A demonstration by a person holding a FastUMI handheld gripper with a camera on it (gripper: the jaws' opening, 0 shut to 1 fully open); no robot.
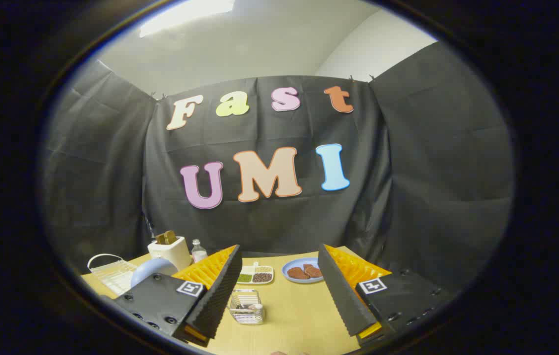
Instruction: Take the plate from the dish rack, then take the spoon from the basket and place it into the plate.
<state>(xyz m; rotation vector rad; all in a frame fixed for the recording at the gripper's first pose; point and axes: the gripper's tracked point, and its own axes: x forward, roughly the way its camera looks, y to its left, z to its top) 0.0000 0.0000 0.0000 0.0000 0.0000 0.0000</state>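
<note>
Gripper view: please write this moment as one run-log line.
gripper: open, holding nothing | basket: on table between fingers | plate: in dish rack, untouched | stage: task not started

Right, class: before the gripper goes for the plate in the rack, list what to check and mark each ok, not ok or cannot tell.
1. Gripper open and holding nothing: ok, fingers wide apart.
2. Plate standing in the rack, beyond the left finger: ok.
3. Plate's rim free to grasp: cannot tell, the finger hides its lower part.
4. Basket upright on the table, between the fingers: ok.
5. Spoon in the basket: cannot tell, its contents are too small to make out.
6. Bare table to set the plate on: ok, ahead of the fingers.
</note>
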